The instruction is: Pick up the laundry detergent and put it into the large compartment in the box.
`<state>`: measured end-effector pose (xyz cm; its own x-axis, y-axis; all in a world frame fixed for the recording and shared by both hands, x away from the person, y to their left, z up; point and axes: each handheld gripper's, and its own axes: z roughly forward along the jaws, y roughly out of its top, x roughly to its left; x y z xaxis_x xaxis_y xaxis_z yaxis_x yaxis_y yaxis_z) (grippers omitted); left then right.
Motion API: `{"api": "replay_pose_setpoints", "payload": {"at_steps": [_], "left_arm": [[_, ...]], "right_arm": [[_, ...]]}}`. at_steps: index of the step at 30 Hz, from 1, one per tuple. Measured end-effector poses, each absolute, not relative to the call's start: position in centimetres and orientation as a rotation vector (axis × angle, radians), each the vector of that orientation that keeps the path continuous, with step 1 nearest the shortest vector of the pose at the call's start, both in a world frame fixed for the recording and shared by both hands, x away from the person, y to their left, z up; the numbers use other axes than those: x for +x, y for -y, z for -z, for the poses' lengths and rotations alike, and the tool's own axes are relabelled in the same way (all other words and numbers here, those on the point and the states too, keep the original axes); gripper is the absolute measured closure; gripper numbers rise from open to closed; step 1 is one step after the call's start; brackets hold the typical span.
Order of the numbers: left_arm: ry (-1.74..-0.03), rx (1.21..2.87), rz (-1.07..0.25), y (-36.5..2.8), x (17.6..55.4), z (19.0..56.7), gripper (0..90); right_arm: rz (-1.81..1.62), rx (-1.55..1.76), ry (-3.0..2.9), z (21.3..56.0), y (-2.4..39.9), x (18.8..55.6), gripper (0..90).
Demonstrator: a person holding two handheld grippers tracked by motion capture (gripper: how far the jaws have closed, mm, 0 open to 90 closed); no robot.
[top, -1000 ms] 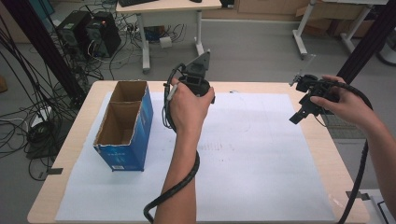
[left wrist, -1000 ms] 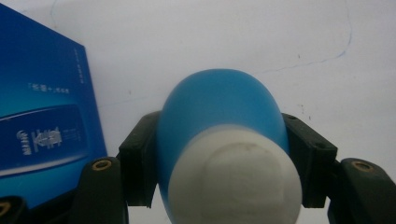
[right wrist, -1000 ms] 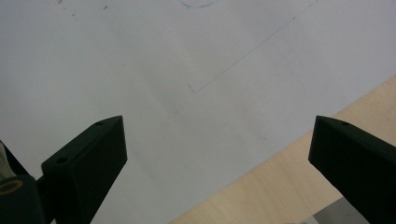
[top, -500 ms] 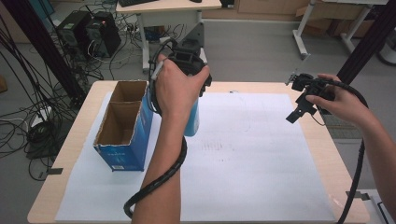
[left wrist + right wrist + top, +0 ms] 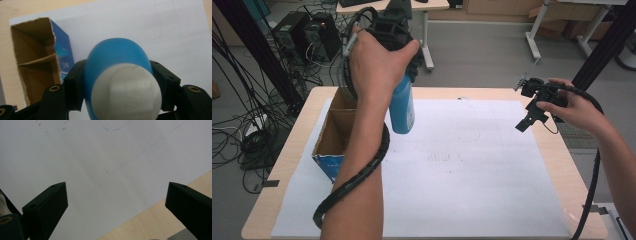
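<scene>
Your table [image 5: 512, 95] runs off the bottom of the high view, and the one white sheet [image 5: 472, 170] on it is partly covered by your left forearm. That forearm also hides much of the single cardboard box [image 5: 332, 135], which sits below and just to the left of your left gripper [image 5: 404, 87]; from the left gripper view you can count two compartments in it, split by one divider, with the far end cut off at the frame edge.

You have one blue bottle [image 5: 402, 107] with a white cap. Your left gripper is clamped on it just below the cap, one jaw on each side, and the bottle hangs down from the jaws, clear of the sheet and right beside the box's near wall. In the high view your hand covers the cap and the jaws; in the left gripper view the cap blocks most of the bottle's body.

Your right gripper [image 5: 528, 117] is well apart from the bottle, out over the right side of the sheet near the table edge. Its jaws stand wide with nothing between them, pointing down at faint pencil lines on the paper.
</scene>
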<state>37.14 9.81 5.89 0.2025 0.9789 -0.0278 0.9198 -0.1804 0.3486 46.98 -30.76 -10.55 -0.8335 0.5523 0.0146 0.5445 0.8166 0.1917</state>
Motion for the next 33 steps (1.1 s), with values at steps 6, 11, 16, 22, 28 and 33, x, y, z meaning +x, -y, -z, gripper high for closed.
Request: {"api": "replay_pose_setpoints", "payload": {"at_steps": [6, 11, 16, 22, 28, 33], "left_arm": [[-1.827, 2.183, -0.349, -11.1, 36.5, -8.1, 37.8], [-1.849, 2.156, -0.372, -12.8, 35.8, -9.6, 37.8], [-1.886, 2.117, -0.375, -15.5, 35.0, -10.1, 37.8], [-1.916, 2.082, -0.378, -17.4, 34.7, -10.0, 37.8], [-1.958, 2.039, -0.374, -19.7, 34.6, -8.8, 37.8], [-1.989, 2.028, -0.370, -20.8, 34.8, -7.6, 37.8]], "right_arm": [[-0.271, 0.887, -2.945, 9.9, 30.4, 46.7, 4.5], [-0.277, 0.896, -2.940, 9.7, 30.3, 46.5, 4.4], [-0.237, 0.875, -2.947, 9.9, 29.2, 46.7, 4.6], [-0.216, 0.843, -2.941, 9.5, 28.0, 46.4, 4.5], [-0.190, 0.799, -2.943, 9.3, 26.1, 45.6, 4.6], [-0.173, 0.784, -2.947, 9.3, 25.6, 45.4, 4.7]]}}
